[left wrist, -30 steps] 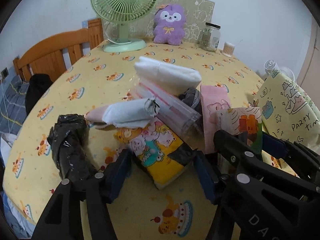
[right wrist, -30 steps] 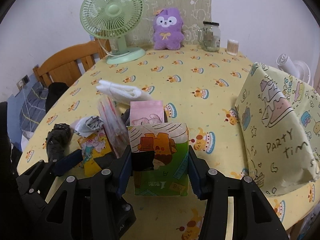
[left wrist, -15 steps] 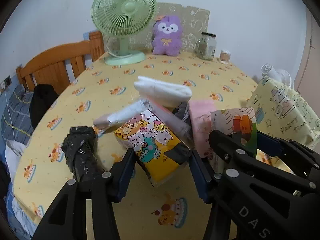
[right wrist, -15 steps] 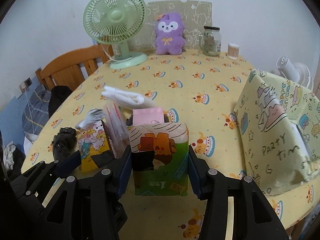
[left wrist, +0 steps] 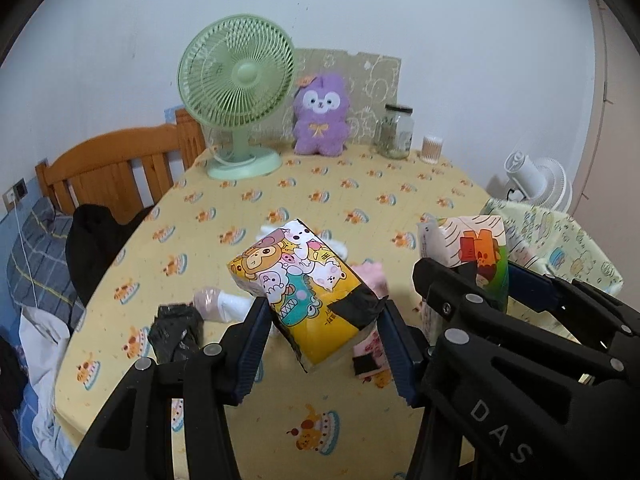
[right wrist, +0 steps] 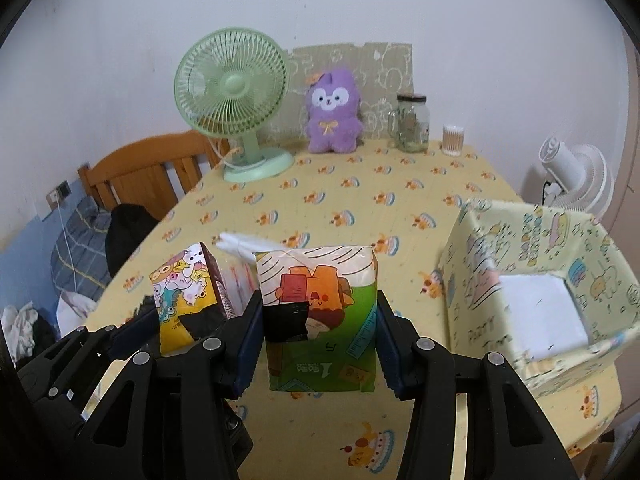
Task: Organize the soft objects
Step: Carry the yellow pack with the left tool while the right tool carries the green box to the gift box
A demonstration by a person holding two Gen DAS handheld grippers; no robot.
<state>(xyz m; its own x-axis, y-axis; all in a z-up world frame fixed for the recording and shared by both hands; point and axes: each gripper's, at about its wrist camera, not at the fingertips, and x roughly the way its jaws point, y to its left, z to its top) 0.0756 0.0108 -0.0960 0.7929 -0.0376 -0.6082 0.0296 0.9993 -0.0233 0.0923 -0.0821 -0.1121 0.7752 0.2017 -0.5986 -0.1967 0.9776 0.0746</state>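
You have the yellow cartoon tissue pack [left wrist: 304, 292] gripped in your left tool [left wrist: 322, 342] and the green tissue pack [right wrist: 320, 312] in your right tool [right wrist: 320, 344], both off the counter [right wrist: 360, 184]. Keep both clamped; carry them over the patterned box [right wrist: 532, 276] right of the green pack before releasing.

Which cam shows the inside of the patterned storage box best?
Right wrist. It looks down into the open box, showing its walls and the white bottom. The left wrist catches only a patch of its outer side, behind the right gripper and its tissue pack.
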